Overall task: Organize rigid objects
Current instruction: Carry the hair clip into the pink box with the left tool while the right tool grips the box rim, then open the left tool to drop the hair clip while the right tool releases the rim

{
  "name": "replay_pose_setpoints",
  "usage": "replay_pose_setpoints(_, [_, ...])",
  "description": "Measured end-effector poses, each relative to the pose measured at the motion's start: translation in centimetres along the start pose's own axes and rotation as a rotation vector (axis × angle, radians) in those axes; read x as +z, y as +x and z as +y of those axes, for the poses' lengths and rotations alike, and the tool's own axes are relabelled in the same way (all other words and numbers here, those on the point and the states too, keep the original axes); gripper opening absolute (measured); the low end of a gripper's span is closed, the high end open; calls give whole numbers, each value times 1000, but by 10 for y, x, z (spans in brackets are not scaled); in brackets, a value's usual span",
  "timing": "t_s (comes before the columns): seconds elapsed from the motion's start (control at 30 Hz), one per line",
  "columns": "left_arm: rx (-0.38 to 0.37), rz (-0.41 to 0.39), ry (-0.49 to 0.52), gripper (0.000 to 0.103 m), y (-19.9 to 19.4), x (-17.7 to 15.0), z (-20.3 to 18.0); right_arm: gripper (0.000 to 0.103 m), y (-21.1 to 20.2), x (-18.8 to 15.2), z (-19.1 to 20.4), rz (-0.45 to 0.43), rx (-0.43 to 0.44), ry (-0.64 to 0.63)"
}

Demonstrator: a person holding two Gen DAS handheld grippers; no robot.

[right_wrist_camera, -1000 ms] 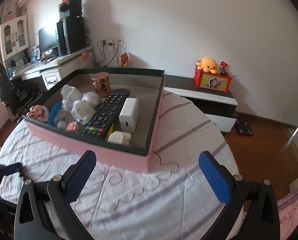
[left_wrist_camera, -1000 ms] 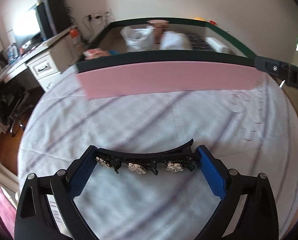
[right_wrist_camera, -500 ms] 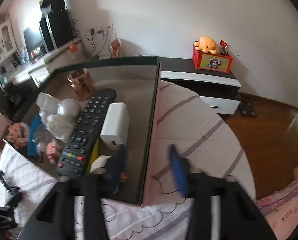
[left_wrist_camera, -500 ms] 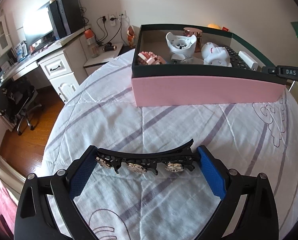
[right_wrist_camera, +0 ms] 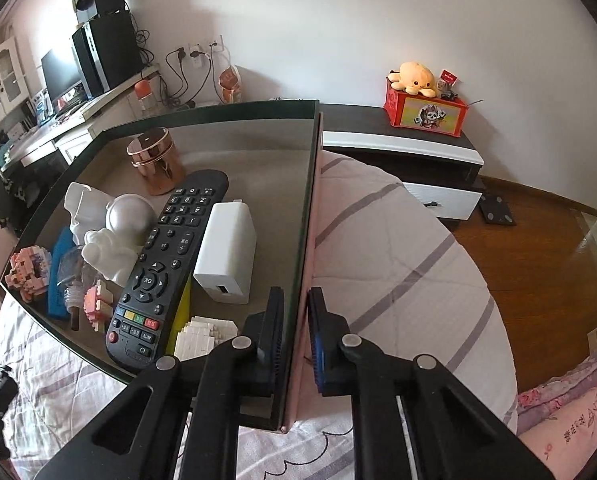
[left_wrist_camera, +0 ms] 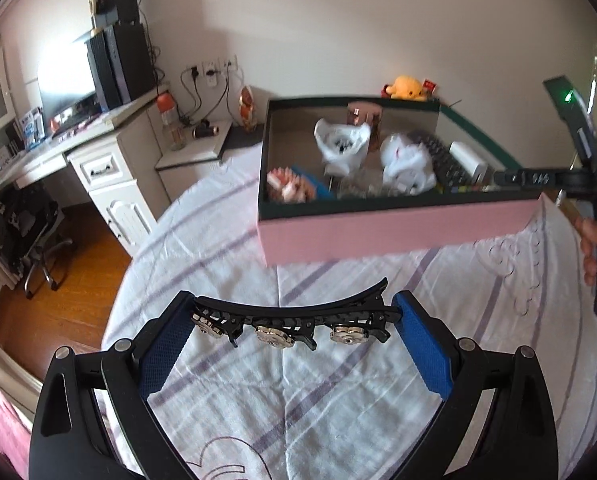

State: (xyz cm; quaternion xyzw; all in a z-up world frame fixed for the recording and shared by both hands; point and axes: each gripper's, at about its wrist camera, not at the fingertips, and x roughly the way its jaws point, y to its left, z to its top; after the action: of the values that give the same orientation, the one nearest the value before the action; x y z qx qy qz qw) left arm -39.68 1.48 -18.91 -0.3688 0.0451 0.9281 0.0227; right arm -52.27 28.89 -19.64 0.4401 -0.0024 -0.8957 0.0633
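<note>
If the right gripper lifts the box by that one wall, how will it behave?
The box is gripped on one side wall by the right gripper, so it would probably tip down toward the far side. The wall looks thin, perhaps cardboard, and may flex. The loose remote and charger would likely slide.

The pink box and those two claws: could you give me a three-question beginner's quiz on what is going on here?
1. True or false: the right claw is clamped on a wall of the box.
2. What does the left claw hold? A) remote B) hair clip C) nothing
3. Fill in: the white charger lies right beside the black ______.

Key:
1. True, one finger inside the wall and one outside.
2. B, the hair clip.
3. Remote.
</note>
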Motion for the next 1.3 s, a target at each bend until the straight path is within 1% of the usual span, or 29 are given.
replay_pose_setpoints(0.23, [-9,-94,42,98,-15,42,-6,12,0,0,0,1,-4,6])
replay_pose_setpoints(0.37, [-21,-135,69,98,-10,72,-15,12,0,0,-1,-3,-2,15])
replay_pose_setpoints(0.57, [-69,-135,93,98,19,107,-31,12,-1,-2,-2,-18,2,34])
replay_pose_setpoints(0.63, [-79,-136,96,98,29,113,-36,12,-2,-2,-1,-23,0,32])
replay_pose_setpoints(0.73, [-97,-122,89,98,47,119,-41,12,-2,-2,0,-26,0,28])
replay_pose_setpoints(0.87, [-84,-101,95,98,66,115,-47,12,-2,-3,0,-34,-2,25])
replay_pose_setpoints(1.3, [-67,-112,94,99,76,109,-45,12,-2,-4,1,-46,-13,19])
